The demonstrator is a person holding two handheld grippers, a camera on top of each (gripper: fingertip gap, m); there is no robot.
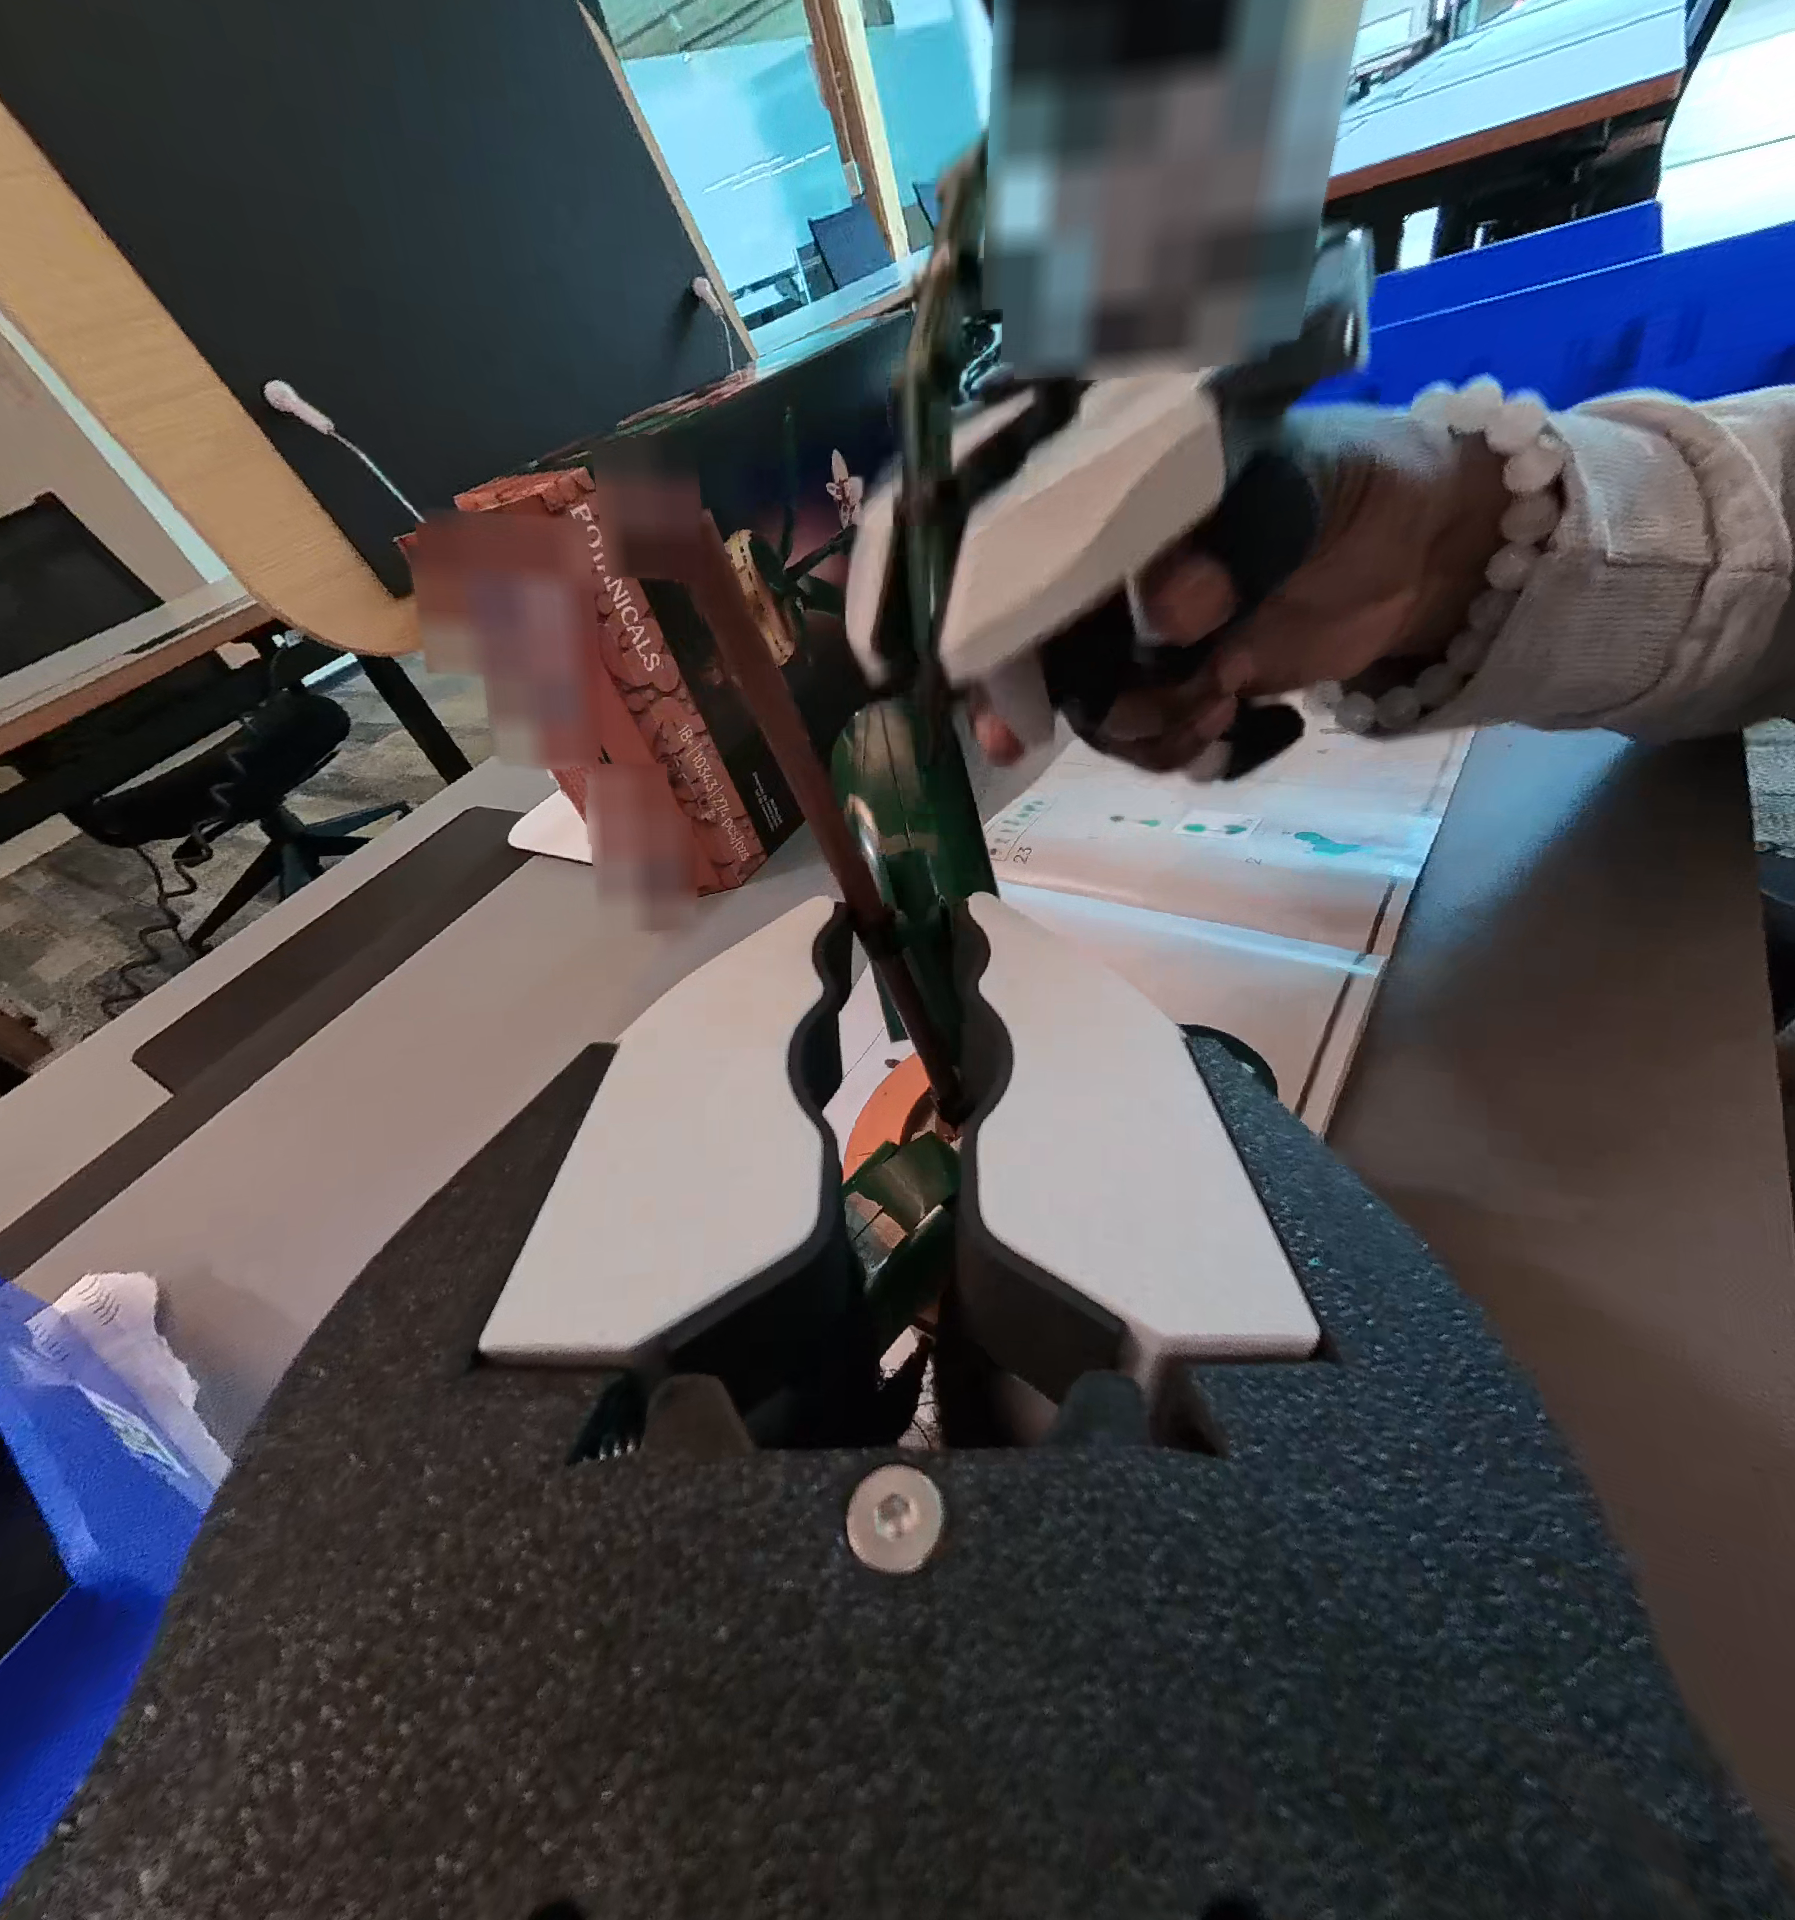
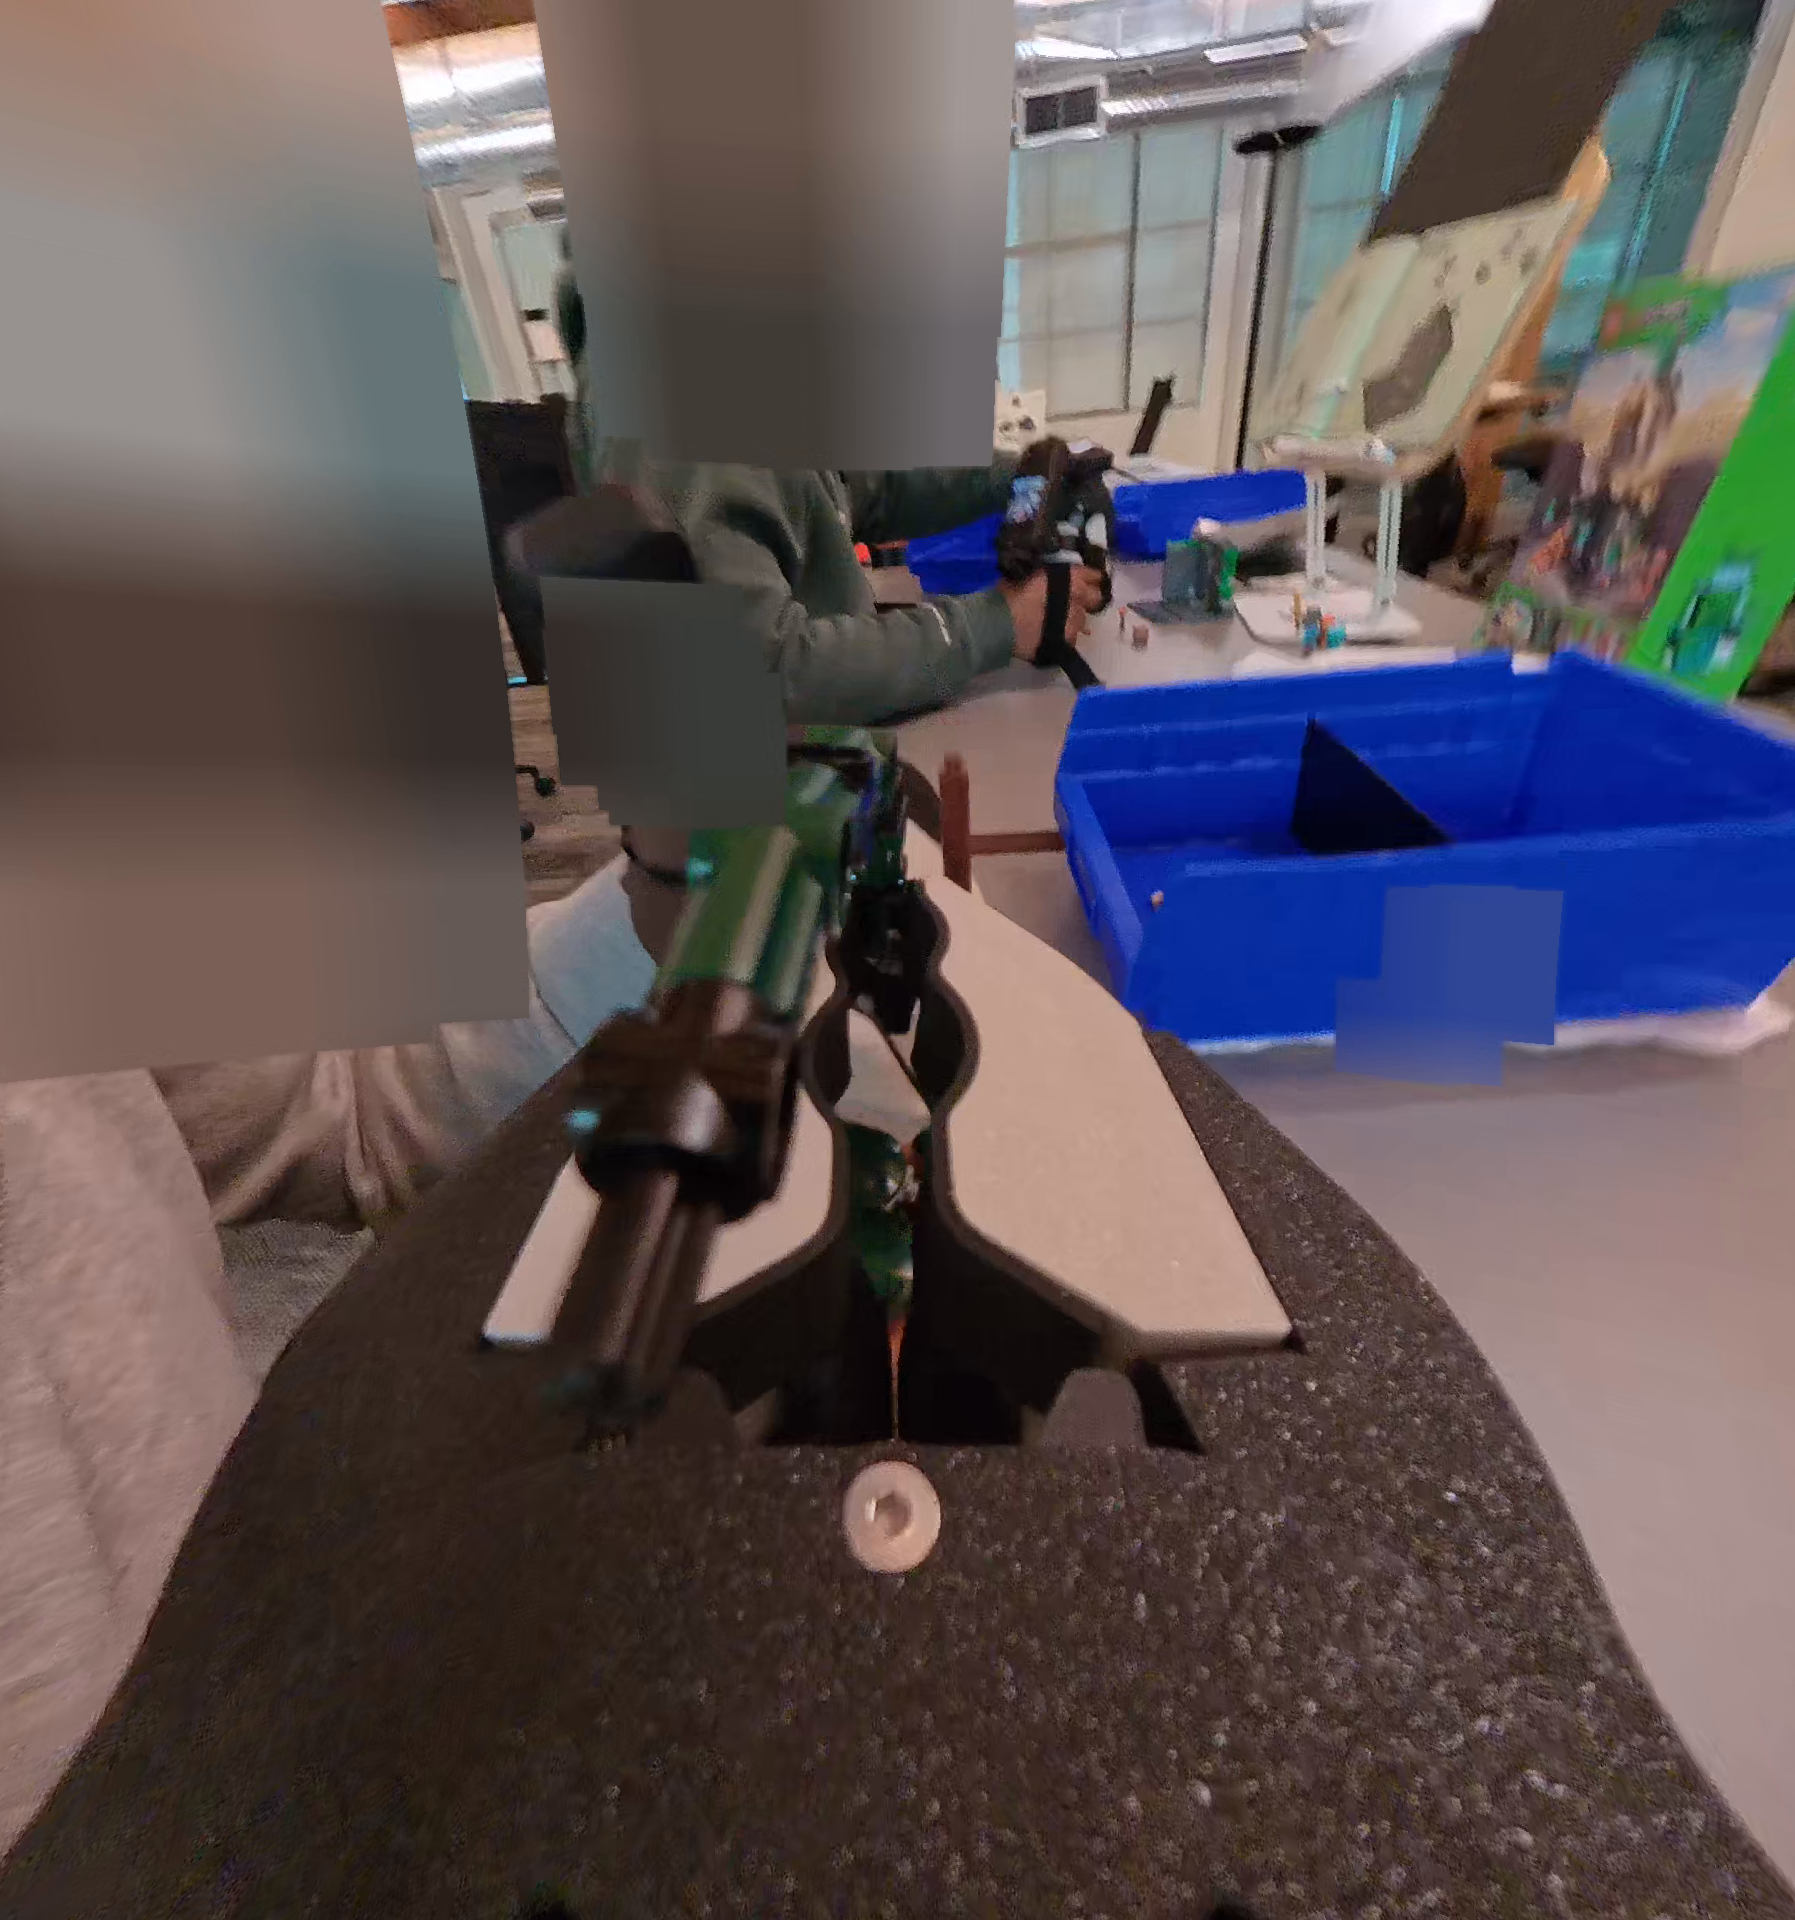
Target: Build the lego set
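Note:
A lego plant model has a long dark green stem (image 1: 919, 790) with a brown rod (image 1: 768, 665) beside it, above an orange pot part (image 1: 888, 1112). My left gripper (image 1: 903, 925) is shut on the lower stem and the rod. My right gripper (image 1: 934, 582) is shut on the stem higher up, held by a hand with a bead bracelet. In the right wrist view the right gripper (image 2: 882, 914) clamps a black joint of the stem. A green segment with black and brown connectors (image 2: 727, 935) lies across its left finger (image 2: 664, 1226).
A brown set box (image 1: 654, 717) stands behind the model. An open instruction booklet (image 1: 1184, 873) lies on the grey table (image 1: 1558, 1143). A blue bin (image 2: 1392, 914) is to the right, with a brown piece (image 2: 960, 821) beside it. Another person with a gripper (image 2: 1054, 551) works at a far table. Left tips to right tips: about 6 cm.

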